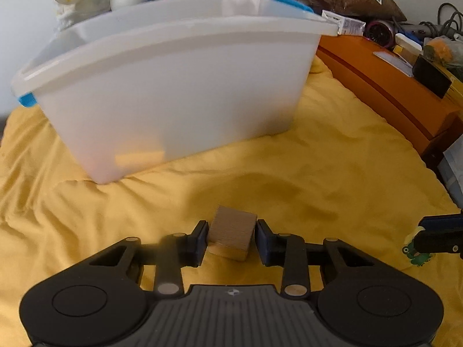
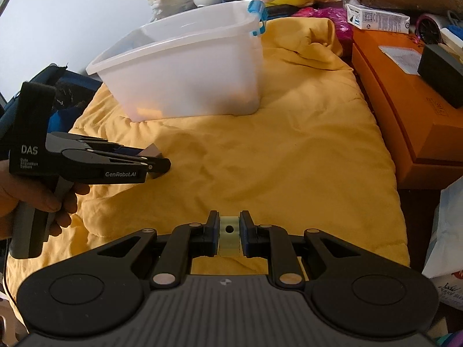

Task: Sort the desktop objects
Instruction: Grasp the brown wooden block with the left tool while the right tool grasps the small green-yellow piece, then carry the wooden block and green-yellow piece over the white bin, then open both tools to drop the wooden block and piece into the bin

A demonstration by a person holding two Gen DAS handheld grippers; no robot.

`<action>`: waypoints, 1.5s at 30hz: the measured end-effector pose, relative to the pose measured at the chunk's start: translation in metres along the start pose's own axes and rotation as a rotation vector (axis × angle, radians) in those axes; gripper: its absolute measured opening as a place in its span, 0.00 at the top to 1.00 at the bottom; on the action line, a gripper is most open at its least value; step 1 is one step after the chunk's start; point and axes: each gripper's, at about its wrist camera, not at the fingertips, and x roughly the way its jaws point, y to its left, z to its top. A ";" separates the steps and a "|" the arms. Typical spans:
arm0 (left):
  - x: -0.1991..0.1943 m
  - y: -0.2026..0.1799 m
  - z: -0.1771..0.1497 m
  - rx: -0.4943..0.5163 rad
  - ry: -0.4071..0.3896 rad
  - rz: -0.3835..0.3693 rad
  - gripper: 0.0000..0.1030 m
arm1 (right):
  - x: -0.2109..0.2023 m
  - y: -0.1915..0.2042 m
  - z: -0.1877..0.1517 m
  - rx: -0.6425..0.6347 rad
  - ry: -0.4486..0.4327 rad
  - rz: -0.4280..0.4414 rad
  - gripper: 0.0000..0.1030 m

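My left gripper (image 1: 231, 238) is shut on a wooden block (image 1: 233, 235), held just above the yellow blanket (image 1: 318, 173) in front of the white plastic bin (image 1: 173, 86). In the right wrist view the left gripper (image 2: 157, 163) shows side-on with the block (image 2: 152, 151) between its fingers. My right gripper (image 2: 229, 235) is shut on a small pale green piece with a round hole (image 2: 229, 237). In the left wrist view it shows at the far right edge (image 1: 416, 238), holding a pale item with a green frog picture (image 1: 415, 253). The bin (image 2: 185, 72) holds something orange at its bottom.
An orange box (image 2: 405, 110) lies along the right side, with a black block (image 2: 439, 72) and a white card on it. Behind the bin are plastic bags, snack packets, a white carton (image 2: 376, 18) and a hair dryer (image 1: 382, 33). The blanket is rumpled.
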 end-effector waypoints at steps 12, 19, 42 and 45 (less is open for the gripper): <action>-0.079 0.044 0.013 -0.184 -0.091 0.028 0.63 | -0.014 0.017 0.040 0.003 -0.104 0.035 0.83; -0.120 0.068 0.036 -0.245 -0.148 0.050 0.63 | -0.033 0.033 0.093 -0.010 -0.203 0.041 0.83; -0.150 0.093 0.123 -0.231 -0.243 0.101 0.63 | -0.038 0.053 0.192 -0.097 -0.254 0.046 0.83; -0.144 0.095 0.129 -0.222 -0.231 0.103 0.63 | -0.030 0.054 0.198 -0.113 -0.231 0.040 0.83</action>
